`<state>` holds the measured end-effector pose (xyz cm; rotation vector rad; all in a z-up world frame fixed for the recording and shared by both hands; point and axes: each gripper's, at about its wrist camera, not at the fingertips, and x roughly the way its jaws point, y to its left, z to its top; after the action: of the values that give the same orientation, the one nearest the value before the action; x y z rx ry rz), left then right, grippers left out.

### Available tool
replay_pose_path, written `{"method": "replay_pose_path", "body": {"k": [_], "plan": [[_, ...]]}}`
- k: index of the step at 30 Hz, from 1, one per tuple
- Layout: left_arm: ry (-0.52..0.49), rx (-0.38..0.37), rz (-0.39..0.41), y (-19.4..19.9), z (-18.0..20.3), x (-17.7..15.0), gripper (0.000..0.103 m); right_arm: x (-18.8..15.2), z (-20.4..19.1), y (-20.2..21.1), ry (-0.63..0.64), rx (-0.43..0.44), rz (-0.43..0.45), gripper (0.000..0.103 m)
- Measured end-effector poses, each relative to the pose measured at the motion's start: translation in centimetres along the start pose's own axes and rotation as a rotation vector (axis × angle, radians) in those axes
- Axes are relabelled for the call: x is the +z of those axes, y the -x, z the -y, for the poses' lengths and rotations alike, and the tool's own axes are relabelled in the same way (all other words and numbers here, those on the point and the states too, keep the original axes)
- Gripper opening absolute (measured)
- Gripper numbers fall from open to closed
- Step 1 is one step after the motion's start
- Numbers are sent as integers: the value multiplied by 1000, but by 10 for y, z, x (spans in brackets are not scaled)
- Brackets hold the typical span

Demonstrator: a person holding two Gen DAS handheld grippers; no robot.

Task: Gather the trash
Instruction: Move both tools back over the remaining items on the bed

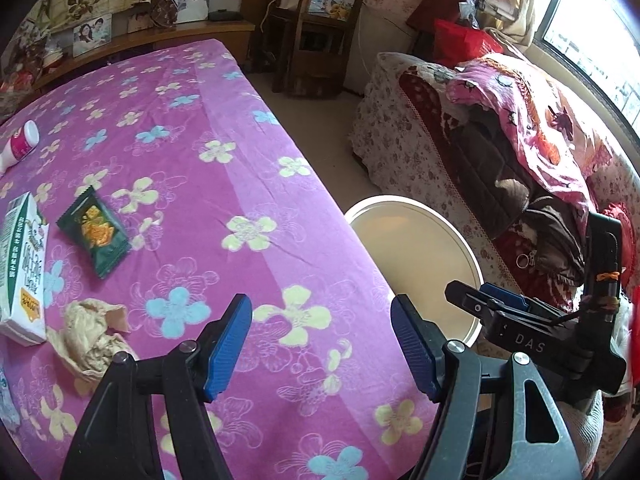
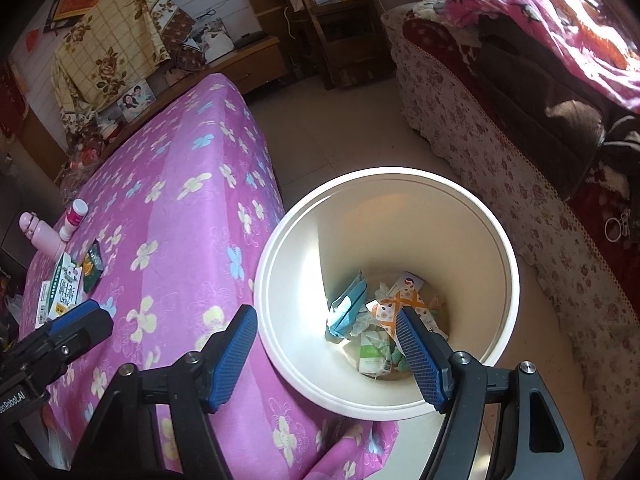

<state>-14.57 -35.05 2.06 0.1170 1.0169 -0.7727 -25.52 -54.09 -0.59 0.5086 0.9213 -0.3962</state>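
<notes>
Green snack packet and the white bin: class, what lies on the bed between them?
Only bare flowered bedspread. In the left wrist view nothing rests on the stretch from the green snack packet to the white bin beside the bed.

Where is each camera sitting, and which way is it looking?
Left wrist: on the left gripper, above the bed, facing the green packet; the right gripper shows.
Right wrist: on the right gripper, looking down into the bin; the left gripper shows.
Both share bed, bin and packet.
</notes>
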Motion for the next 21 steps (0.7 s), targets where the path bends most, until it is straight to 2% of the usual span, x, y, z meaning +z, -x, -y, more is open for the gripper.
{"method": "replay_pose_path", "body": {"k": [4, 12, 21], "plan": [[2, 29, 26, 13, -10, -2, 72, 1, -15, 10, 20, 7, 26, 75], [17, 98, 76, 48, -44, -12, 72, 0, -65, 19, 96, 75, 41, 75], [86, 207, 108, 95, -115, -29, 73, -9, -141, 5, 226, 155, 9, 75]]}}
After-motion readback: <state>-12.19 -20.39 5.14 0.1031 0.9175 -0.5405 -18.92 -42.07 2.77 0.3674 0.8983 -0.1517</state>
